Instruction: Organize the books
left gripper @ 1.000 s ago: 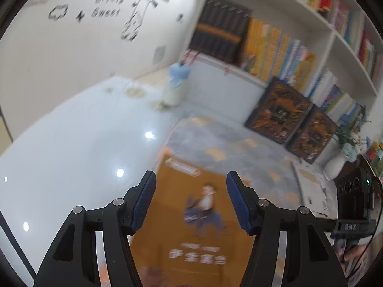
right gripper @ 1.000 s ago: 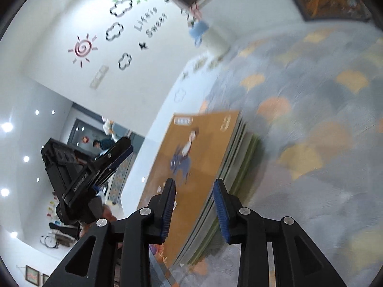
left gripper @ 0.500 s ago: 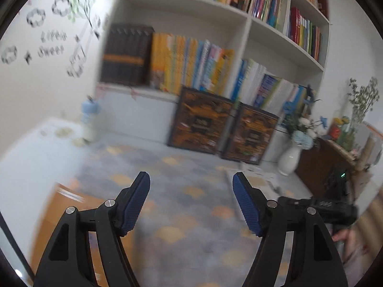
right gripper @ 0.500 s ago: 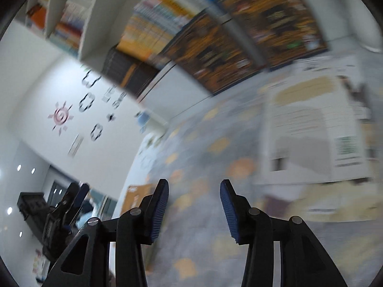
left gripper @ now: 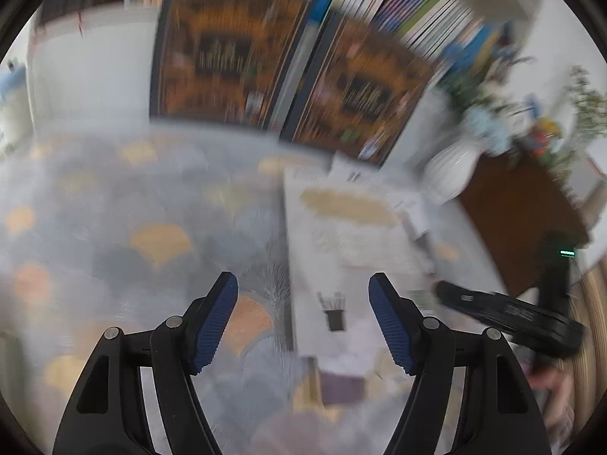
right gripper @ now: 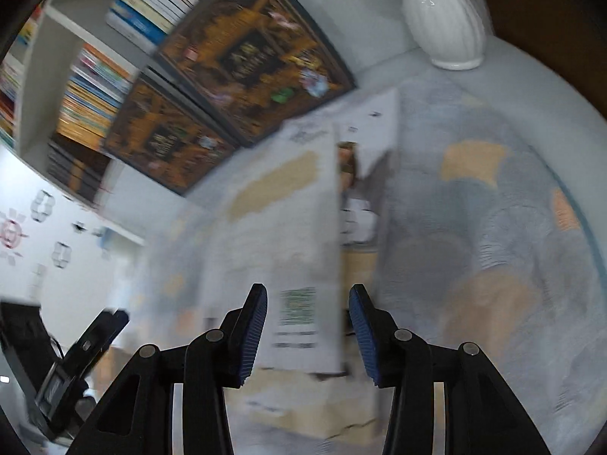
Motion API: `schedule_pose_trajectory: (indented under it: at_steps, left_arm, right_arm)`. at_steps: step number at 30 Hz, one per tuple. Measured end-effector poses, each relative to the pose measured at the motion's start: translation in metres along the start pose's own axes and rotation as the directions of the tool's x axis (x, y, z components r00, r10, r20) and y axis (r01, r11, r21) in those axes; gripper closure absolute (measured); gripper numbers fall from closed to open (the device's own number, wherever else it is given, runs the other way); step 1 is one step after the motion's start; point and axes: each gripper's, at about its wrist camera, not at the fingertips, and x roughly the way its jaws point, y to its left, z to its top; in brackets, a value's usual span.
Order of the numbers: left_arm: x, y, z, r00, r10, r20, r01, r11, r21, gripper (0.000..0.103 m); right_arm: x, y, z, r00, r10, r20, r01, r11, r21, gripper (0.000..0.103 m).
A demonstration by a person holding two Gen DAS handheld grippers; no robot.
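A white book point(left gripper: 341, 235) lies flat on the patterned carpet point(left gripper: 132, 227), on top of a loose pile of other books point(right gripper: 303, 402). My left gripper point(left gripper: 302, 284) hangs open above its near left edge, with nothing between the pads. In the right wrist view the white book point(right gripper: 273, 227) shows a QR code near its close end. My right gripper point(right gripper: 307, 292) is open just above that end and touches nothing. Another thin book point(right gripper: 364, 197) sticks out under the white book's right side. Both views are blurred by motion.
Two large dark orange books point(left gripper: 224, 57) point(left gripper: 360, 87) lean against the foot of the filled bookshelf point(right gripper: 95, 87). A white ribbed vase point(right gripper: 444, 11) stands on the floor beside a dark wooden cabinet point(left gripper: 523, 208). Open carpet stretches left of the pile.
Both grippers have swung away from the orange-covered stack, rightwards across the carpet, to the white book by the shelf. The jaws of both stand wider than a second ago.
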Motion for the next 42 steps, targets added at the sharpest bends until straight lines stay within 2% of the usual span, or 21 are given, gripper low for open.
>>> schedule_pose_trajectory:
  at_steps: [2,4,5,6,11,13,15,17,18,21,23,26,28,31,34,36,37,39,40,42]
  left_arm:
    - [0.031,0.002,-0.002,0.997,0.000,-0.076,-0.002,1.000,-0.021,0.033]
    - [0.046,0.003,-0.009,0.994,-0.011,-0.107,0.009,1.000,-0.026,0.033]
    - [0.044,0.000,-0.011,0.997,-0.005,-0.079,0.005,1.000,0.001,0.033]
    - [0.043,-0.004,-0.012,0.997,0.008,-0.083,-0.005,0.999,0.037,0.033]
    - [0.041,-0.005,-0.015,0.997,-0.009,-0.078,0.014,0.998,0.064,0.033]
    - [0.039,-0.005,-0.013,0.998,0.010,-0.063,-0.006,0.998,0.068,0.033]
    - [0.039,-0.007,-0.011,0.997,-0.014,-0.071,0.020,0.997,0.077,0.033]
    - [0.045,-0.013,-0.011,0.994,-0.049,-0.098,0.058,0.994,0.095,0.033]
    - [0.048,-0.017,-0.011,0.994,-0.045,-0.103,0.056,0.992,0.113,0.033]
    - [0.046,-0.033,-0.019,0.995,-0.004,-0.104,0.024,0.981,0.193,0.033]
    - [0.039,-0.041,-0.024,0.995,0.035,-0.092,-0.013,0.973,0.229,0.031]
    - [0.027,-0.039,-0.034,0.992,0.031,-0.126,-0.002,0.975,0.224,0.031]
    - [0.013,-0.034,-0.047,0.988,0.049,-0.145,-0.014,0.972,0.233,0.031]
    - [-0.022,-0.023,-0.080,0.981,0.038,-0.190,0.011,0.968,0.250,0.032]
    - [-0.056,-0.009,-0.116,0.972,0.004,-0.236,0.055,0.969,0.241,0.032]
    - [-0.069,0.002,-0.130,0.972,0.026,-0.232,0.030,0.972,0.233,0.031]
    - [-0.074,0.011,-0.132,0.976,0.056,-0.208,-0.009,0.976,0.218,0.032]
    - [-0.075,0.026,-0.128,0.985,0.057,-0.162,-0.025,0.981,0.193,0.032]
    - [-0.069,0.036,-0.125,0.984,0.064,-0.167,-0.035,0.985,0.171,0.038]
    - [-0.068,0.045,-0.120,0.990,0.046,-0.136,-0.025,0.988,0.152,0.044]
  right_arm:
    - [0.006,-0.002,0.002,0.998,-0.056,-0.003,0.056,0.998,-0.012,0.054]
    - [0.012,-0.007,0.001,0.999,-0.046,-0.008,0.046,0.999,-0.020,0.045]
    - [0.012,-0.005,0.002,0.999,-0.037,-0.010,0.037,0.999,-0.031,0.044]
    - [0.012,-0.005,0.003,0.999,-0.040,-0.015,0.039,0.998,-0.044,0.044]
    - [0.007,-0.015,0.004,0.999,0.043,-0.021,-0.043,0.999,0.023,0.044]
    - [0.003,-0.011,0.004,1.000,0.018,-0.011,-0.018,0.999,0.027,0.044]
    - [-0.001,-0.008,0.003,1.000,-0.014,0.004,0.014,1.000,0.004,0.044]
    - [0.000,-0.006,0.002,1.000,0.020,-0.010,-0.019,1.000,0.019,0.045]
    - [0.001,-0.003,0.000,0.999,0.038,-0.015,-0.038,0.999,0.019,0.045]
    - [0.008,0.011,-0.007,0.999,-0.011,-0.037,0.010,0.999,-0.042,0.045]
    - [0.010,0.015,-0.013,0.997,0.043,-0.070,-0.045,0.999,-0.023,0.041]
    - [0.005,0.023,-0.025,0.997,0.009,-0.080,-0.015,0.997,-0.072,0.041]
    - [0.000,0.019,-0.037,0.994,0.053,-0.098,-0.058,0.997,-0.055,0.041]
    - [-0.011,0.009,-0.068,0.970,0.184,-0.157,-0.188,0.982,-0.014,0.041]
    - [-0.022,0.007,-0.112,0.932,0.252,-0.259,-0.270,0.962,-0.035,0.041]
    - [-0.031,0.004,-0.139,0.908,0.291,-0.302,-0.321,0.945,-0.054,0.043]
    - [-0.035,0.001,-0.144,0.907,0.296,-0.299,-0.327,0.943,-0.058,0.045]
    - [-0.036,-0.007,-0.146,0.904,0.318,-0.288,-0.340,0.940,-0.028,0.048]
    - [-0.033,-0.011,-0.144,0.898,0.337,-0.285,-0.354,0.935,-0.011,0.050]
    - [-0.024,-0.015,-0.138,0.893,0.361,-0.268,-0.373,0.928,0.009,0.062]
